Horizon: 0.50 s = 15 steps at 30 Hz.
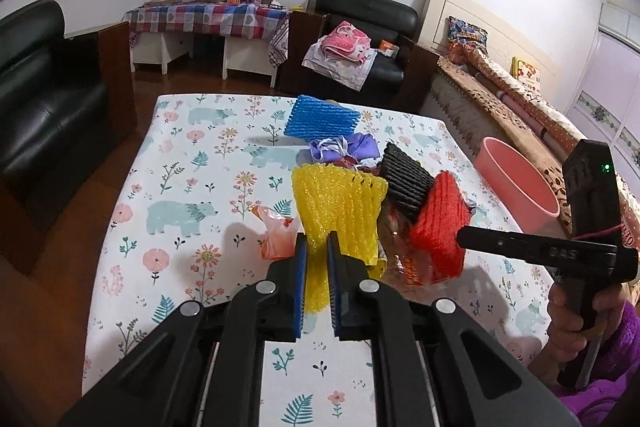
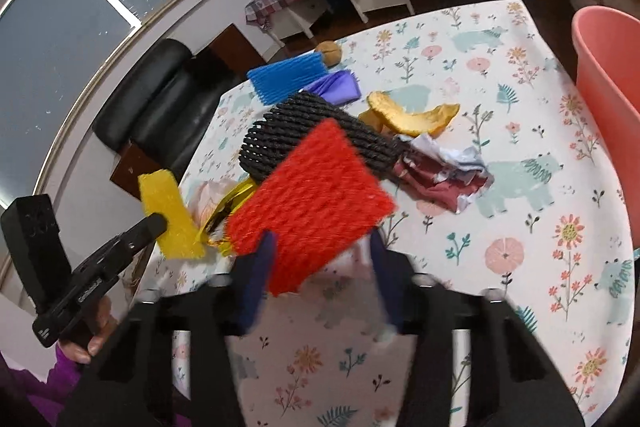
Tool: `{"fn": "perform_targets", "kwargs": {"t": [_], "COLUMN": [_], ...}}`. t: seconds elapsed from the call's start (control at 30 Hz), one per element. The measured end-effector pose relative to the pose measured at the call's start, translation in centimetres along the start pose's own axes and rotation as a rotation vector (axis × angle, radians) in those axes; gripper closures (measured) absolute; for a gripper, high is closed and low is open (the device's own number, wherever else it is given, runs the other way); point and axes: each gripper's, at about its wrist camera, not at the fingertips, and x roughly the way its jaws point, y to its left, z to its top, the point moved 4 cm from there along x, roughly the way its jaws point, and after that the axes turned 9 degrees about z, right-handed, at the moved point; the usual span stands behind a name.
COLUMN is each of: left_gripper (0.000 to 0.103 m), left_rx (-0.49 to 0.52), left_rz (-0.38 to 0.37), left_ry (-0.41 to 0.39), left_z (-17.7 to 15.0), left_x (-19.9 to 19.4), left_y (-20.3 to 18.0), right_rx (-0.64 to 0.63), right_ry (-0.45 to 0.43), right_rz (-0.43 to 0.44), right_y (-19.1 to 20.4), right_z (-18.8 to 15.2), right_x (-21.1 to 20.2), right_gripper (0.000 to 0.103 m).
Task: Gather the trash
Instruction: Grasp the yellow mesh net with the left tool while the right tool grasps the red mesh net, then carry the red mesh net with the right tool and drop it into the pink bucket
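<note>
- Trash lies in a heap in the middle of the table with the bear-and-flower cloth [image 1: 180, 187].
- Left gripper [image 1: 317, 247] is squeezed tight on the yellow foam net sleeve [image 1: 340, 207], which stands up from its blue pads.
- Right gripper [image 2: 322, 247] has the red foam net sleeve [image 2: 316, 195] between its fingers, but the fingers are blurry, so I cannot tell if they press on it.
- Black foam net sleeve [image 2: 312, 131] lies just behind the red one, touching it.
- Blue foam net sleeve [image 1: 322, 117] and a crumpled purple bag [image 1: 352, 147] sit at the far side of the heap.
- Pink plastic tub [image 1: 516, 183] stands at the table's right edge.
</note>
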Motion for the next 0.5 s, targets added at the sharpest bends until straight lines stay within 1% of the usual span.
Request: {"fn": "perform_targets", "kwargs": {"t": [0.07, 0.13, 0.17, 0.3, 0.37, 0.4, 0.5], "left_gripper": [0.094, 0.094, 0.094, 0.094, 0.094, 0.094, 0.094], "left_rx": [0.000, 0.004, 0.004, 0.010, 0.020, 0.021, 0.019], "left_rz": [-0.001, 0.001, 0.001, -0.004, 0.001, 0.001, -0.001], "left_ry": [-0.005, -0.007, -0.008, -0.015, -0.029, -0.033, -0.050], "left_z": [0.0, 0.2, 0.3, 0.6, 1.0, 1.1, 1.6], "left_x": [-0.2, -0.2, -0.2, -0.5, -0.8, -1.0, -1.5], "left_y": [0.1, 0.0, -0.1, -0.5, -0.7, -0.8, -0.8], "right_rx": [-0.013, -0.019, -0.023, -0.044, -0.040, -0.037, -0.010], "right_ry": [-0.006, -0.003, -0.006, -0.045, -0.062, -0.078, -0.091], "right_rz": [-0.010, -0.005, -0.007, -0.020, -0.015, -0.022, -0.038], "right_y": [0.0, -0.2, -0.2, -0.1, -0.2, -0.3, -0.6], "right_z": [0.1, 0.3, 0.3, 0.8, 1.0, 1.1, 1.6], "right_x": [0.0, 0.0, 0.0, -1.1, -1.9, -2.4, -2.9], "right_gripper": [0.083, 0.094, 0.102, 0.103, 0.103, 0.103, 0.102]}}
